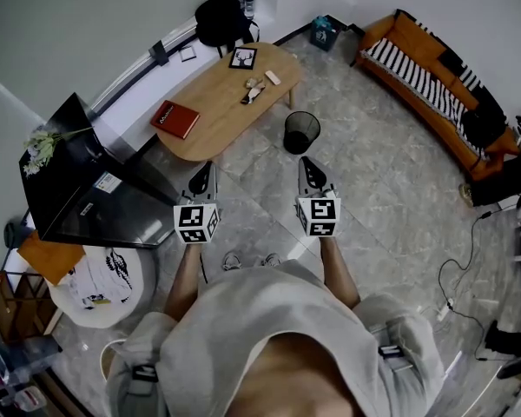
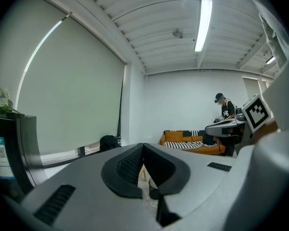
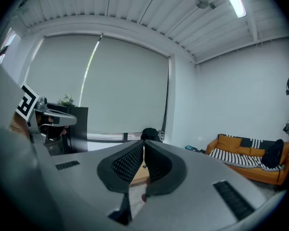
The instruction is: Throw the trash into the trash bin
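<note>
Left gripper (image 1: pixel 206 168) and right gripper (image 1: pixel 306 162) are held side by side and near level, each with jaws pressed together, nothing between them. Trash (image 1: pixel 253 88): small crumpled bits on the far half of the oval wooden table (image 1: pixel 217 120), near a framed picture (image 1: pixel 242 57). A red book (image 1: pixel 175 118) lies at the table's left end, cover print too small to read. The black mesh trash bin (image 1: pixel 301 132) stands on the floor just beside the table's near edge, ahead of the right gripper. Black cabinet (image 1: pixel 78 189) at left, label unreadable. Orange sofa (image 1: pixel 434 94) at right. Backpack (image 1: pixel 221 17) beyond the table.
</note>
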`<state>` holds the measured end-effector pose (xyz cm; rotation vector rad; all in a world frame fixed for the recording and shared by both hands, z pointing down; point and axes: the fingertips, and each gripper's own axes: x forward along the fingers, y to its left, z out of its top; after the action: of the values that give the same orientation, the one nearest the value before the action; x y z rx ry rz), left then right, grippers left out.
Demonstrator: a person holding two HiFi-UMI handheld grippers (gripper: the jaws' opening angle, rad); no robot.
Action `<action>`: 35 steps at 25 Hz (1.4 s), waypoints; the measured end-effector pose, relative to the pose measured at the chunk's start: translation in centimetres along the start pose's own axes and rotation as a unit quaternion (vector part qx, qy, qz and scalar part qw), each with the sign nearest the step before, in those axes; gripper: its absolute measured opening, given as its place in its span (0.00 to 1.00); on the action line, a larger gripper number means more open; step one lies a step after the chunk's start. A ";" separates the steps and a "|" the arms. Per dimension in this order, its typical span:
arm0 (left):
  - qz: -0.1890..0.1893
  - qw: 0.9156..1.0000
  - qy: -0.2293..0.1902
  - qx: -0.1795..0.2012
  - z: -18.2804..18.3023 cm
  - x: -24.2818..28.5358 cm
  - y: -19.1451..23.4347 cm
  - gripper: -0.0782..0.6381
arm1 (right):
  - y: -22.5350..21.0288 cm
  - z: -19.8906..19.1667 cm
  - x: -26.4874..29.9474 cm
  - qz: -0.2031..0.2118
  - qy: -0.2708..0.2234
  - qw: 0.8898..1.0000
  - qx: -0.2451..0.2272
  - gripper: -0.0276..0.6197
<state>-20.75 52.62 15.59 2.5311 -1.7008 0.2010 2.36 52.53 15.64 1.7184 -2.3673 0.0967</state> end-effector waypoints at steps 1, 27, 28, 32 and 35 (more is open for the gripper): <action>0.002 1.000 0.001 0.000 -0.1 0.0 -0.4 0.13 | -0.3 -0.1 -0.2 0.003 0.000 1.000 0.000 0.09; 0.026 0.999 0.024 -0.009 -2.2 4.1 -2.7 0.13 | -3.7 -2.0 2.9 0.044 0.016 0.999 -0.003 0.09; 0.024 0.999 0.022 -0.010 -2.1 4.9 -2.3 0.13 | -3.9 -2.0 3.6 0.041 0.018 0.999 -0.003 0.09; 0.007 1.000 0.014 -0.008 -1.4 9.2 -0.7 0.13 | -5.2 -1.5 7.2 0.029 0.022 0.999 -0.009 0.09; -0.005 1.000 0.009 -0.012 -0.5 12.6 1.1 0.13 | -6.0 -0.4 10.4 0.016 0.025 0.999 -0.014 0.09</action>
<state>-17.05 40.76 18.07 2.5135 -1.6726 0.2012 5.04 41.01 17.80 1.6472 -2.3487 0.1114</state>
